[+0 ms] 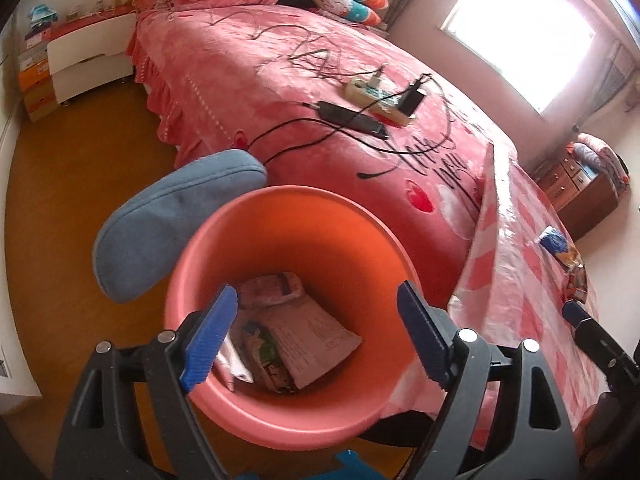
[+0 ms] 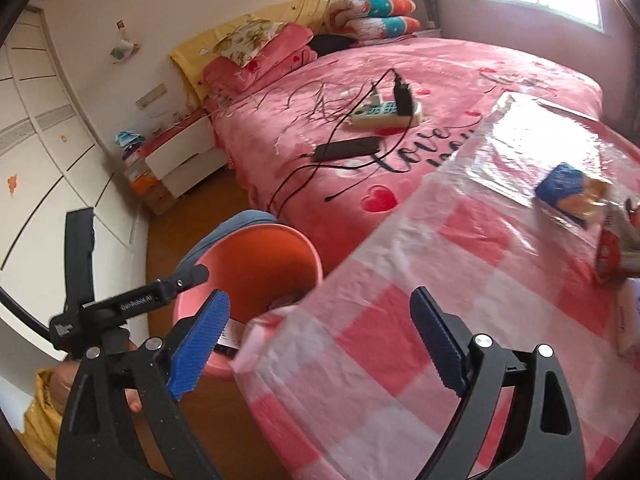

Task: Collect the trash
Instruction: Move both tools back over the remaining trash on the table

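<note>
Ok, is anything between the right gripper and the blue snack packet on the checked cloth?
Nothing visible. The right gripper is open over bare checked cloth, and the blue snack packet lies ahead to the right with only cloth between. A red wrapper sits just beside it, not in the path.

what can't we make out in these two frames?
- Bin contents: left view, wrappers partly behind the left gripper; right view, tablecloth covers most of the opening.
- Red packet: right view, blurred, cut by edge.
- Blue packet: left view, too small to read.
</note>
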A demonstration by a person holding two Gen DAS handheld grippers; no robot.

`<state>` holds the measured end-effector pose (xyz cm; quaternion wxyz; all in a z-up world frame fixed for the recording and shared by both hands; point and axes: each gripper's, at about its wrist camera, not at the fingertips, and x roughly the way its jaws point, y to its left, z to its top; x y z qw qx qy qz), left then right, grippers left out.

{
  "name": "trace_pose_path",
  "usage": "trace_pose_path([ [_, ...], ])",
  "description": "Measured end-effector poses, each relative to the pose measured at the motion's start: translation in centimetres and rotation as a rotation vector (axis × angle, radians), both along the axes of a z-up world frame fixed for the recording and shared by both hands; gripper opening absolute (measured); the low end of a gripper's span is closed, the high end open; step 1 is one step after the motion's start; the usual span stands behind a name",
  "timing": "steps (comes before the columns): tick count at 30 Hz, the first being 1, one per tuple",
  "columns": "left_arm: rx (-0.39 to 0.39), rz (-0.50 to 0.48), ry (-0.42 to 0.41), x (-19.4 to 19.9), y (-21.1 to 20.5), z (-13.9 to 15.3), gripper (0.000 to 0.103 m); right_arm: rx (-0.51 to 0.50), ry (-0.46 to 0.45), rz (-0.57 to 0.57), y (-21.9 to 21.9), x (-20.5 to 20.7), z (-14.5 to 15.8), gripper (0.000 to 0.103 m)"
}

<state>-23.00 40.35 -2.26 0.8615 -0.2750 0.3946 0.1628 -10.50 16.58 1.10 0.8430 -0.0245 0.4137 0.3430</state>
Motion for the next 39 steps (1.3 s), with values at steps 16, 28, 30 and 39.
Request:
trace_pose_path([
  [16, 0.013, -0.130, -0.034, 2.9, -6.4, 2.8, 0.083, -0.008, -0.066, -0.110, -6.1, -0.8, -0.1, 0.091],
  [28, 0.037, -0.211, -0.025, 4.7, -11.2, 4.0, 0.083, 0.015, -0.077, -0.181, -10.5, -0.8, 0.1, 0.091],
  [30, 0.040, -0.222, -0.020, 4.9, -11.8, 4.0, 0.083, 0.015, -0.078, -0.193, -11.0, -0.7, 0.2, 0.091],
  [39, 0.064, -0.278, -0.004, 5.8, -14.8, 4.4, 0.083, 0.039, -0.071, -0.252, -14.5, -0.2, 0.3, 0.091],
])
